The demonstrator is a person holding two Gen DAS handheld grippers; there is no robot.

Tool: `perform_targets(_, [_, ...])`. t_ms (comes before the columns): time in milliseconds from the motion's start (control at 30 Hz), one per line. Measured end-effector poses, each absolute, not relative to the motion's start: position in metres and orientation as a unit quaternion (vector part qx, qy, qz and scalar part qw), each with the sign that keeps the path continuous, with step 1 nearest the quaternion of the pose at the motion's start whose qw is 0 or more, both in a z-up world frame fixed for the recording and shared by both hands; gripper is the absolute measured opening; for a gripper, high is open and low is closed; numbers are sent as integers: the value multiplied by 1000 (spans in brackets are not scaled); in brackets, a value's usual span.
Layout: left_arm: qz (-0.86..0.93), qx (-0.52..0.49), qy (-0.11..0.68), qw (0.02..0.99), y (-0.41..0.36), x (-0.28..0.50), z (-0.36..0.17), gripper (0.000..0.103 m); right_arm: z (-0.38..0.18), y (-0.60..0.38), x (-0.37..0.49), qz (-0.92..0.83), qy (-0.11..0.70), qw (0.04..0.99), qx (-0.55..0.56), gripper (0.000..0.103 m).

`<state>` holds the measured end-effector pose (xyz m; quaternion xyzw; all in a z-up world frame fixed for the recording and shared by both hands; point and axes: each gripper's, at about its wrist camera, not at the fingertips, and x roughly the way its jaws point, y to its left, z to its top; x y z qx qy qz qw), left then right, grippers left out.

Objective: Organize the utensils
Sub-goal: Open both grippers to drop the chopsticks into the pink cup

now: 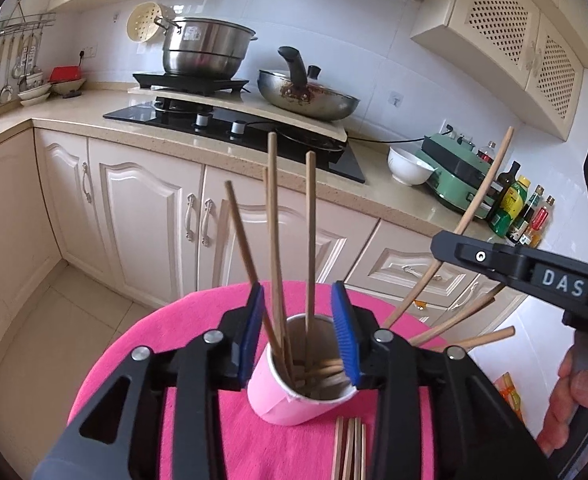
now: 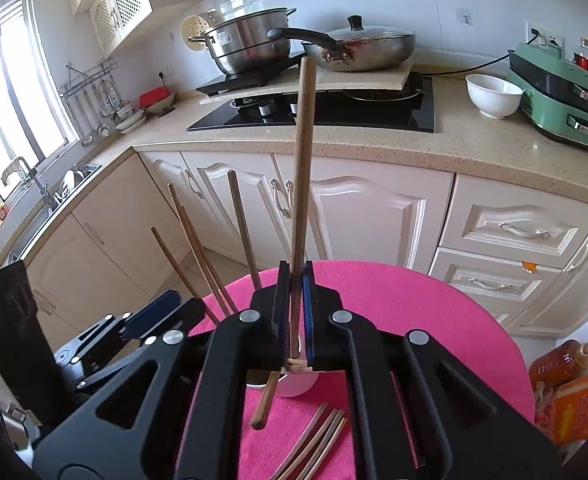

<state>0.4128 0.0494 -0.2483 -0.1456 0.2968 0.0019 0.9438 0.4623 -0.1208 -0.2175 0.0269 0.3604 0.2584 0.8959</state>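
Chopsticks: a bunch stood in the pink cup, leaning every which way; one more chopstick was pinched in the right gripper, nearly upright, just over the cup
Cup spot: sat on the pink tablecloth, right between the left gripper's pads
Loose ones: a few chopsticks on the cloth lay flat just in front of the cup, closer to the cameras
Left view only: you could look straight down into the cup and see the sticks' lower ends piled in the bottom; the right gripper also poked in from the right edge with its chopstick slanting up
Right view only: showed the held chopstick's lower end hanging below the pads, and the sink by the window
Left gripper: jaws were spread wide, blue pads on either side of the cup; couldn't tell for sure if they touched the rim
Right gripper jaws: pressed nearly together, clamping that single chopstick partway along its length
Background: steel pot and wok on the stove, white bowl on the counter
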Motion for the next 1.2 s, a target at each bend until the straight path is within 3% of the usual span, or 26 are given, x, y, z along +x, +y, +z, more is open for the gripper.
perform_targets(833, [16, -125, 309, 943, 64, 371, -220, 36, -186, -131, 421, 232, 332, 914, 32, 10])
perform_targets(1033, [0, -116, 311, 943, 57, 359, -214, 36, -172, -148, 394, 211, 310, 926, 41, 20])
perform_targets(1200, [-19, -100, 324, 941, 43, 352, -215, 36, -175, -164, 368, 185, 311, 932, 40, 20])
